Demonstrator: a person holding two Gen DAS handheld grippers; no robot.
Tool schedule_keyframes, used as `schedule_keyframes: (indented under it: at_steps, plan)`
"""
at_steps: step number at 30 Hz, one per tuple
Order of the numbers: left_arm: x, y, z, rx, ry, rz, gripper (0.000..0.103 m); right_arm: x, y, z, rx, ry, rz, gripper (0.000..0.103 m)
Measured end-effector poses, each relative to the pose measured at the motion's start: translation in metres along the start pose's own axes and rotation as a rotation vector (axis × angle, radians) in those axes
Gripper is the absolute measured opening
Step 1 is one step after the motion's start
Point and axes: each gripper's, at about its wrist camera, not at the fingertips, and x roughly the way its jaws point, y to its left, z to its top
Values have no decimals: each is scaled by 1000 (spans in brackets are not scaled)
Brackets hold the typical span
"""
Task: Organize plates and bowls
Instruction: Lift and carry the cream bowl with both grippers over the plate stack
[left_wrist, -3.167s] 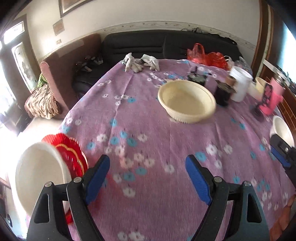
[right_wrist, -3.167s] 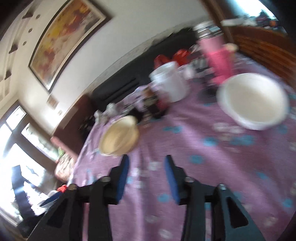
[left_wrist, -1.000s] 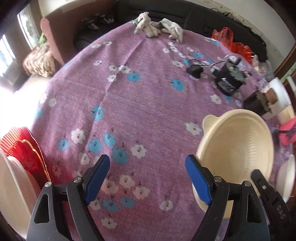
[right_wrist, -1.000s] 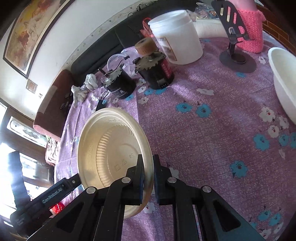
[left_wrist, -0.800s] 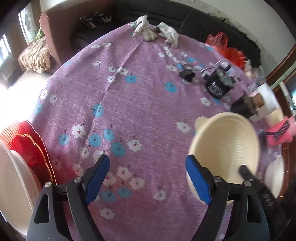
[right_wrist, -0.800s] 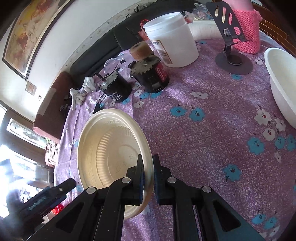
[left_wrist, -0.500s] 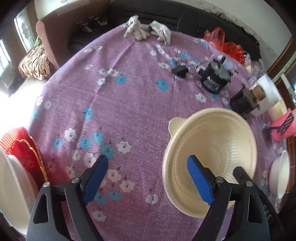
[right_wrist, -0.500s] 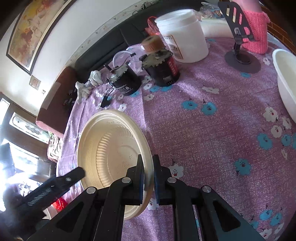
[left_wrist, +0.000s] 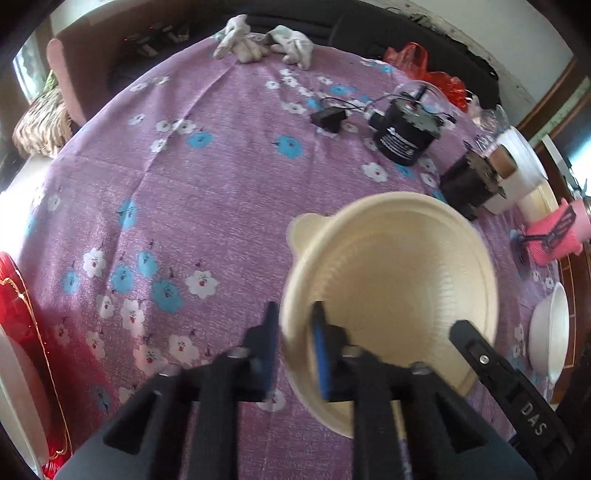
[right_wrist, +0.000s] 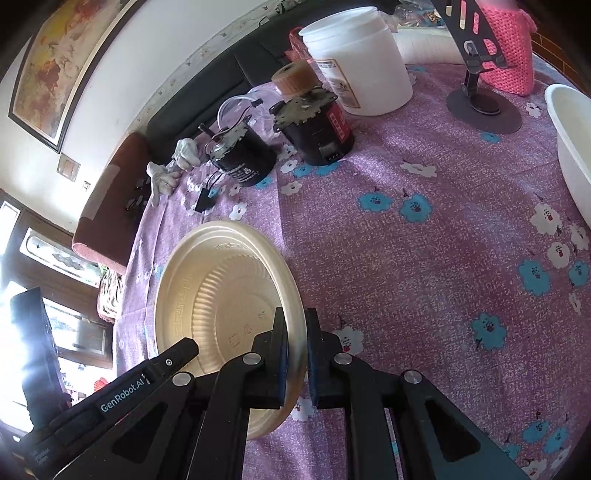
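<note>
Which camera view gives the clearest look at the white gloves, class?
The left wrist view: the white gloves lie in full sight at the far edge of the purple tablecloth. In the right wrist view the gloves appear small, off to the side, behind a black canister.

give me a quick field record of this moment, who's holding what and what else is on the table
held item: cream bowl, tilted above the table
left tongs: closed on the bowl's rim nearest the camera
right tongs: closed on another part of the same rim
surface: purple floral tablecloth
other dishes: white bowl at the right edge; red plates at the left edge
clutter: two black motors, white tub, pink knit item, white gloves
</note>
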Motion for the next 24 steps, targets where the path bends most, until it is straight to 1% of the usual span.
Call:
schedule_keyframes:
  at_steps: [2,8,12,15,20,24]
  plan:
    - [-4,0,-3,14,-12,8,14,0,2,-2,-4,-3,-7,10]
    - [-23,11,-13,22,-37,-6,14,-12,12,-14,-16,-20,7,10]
    - [-50,19,-29,52,-73,-12,14,-33,20,-32,-20,-49,26,10]
    - [-76,30,-44,76,-116,4,14,-49,30,-47,-32,-64,51,10]
    - [-119,73,-65,61,-181,33,14,-69,71,-77,-96,-75,99,10]
    - [-155,125,-77,20,-237,79,14,-72,123,-102,-179,-69,142,10]
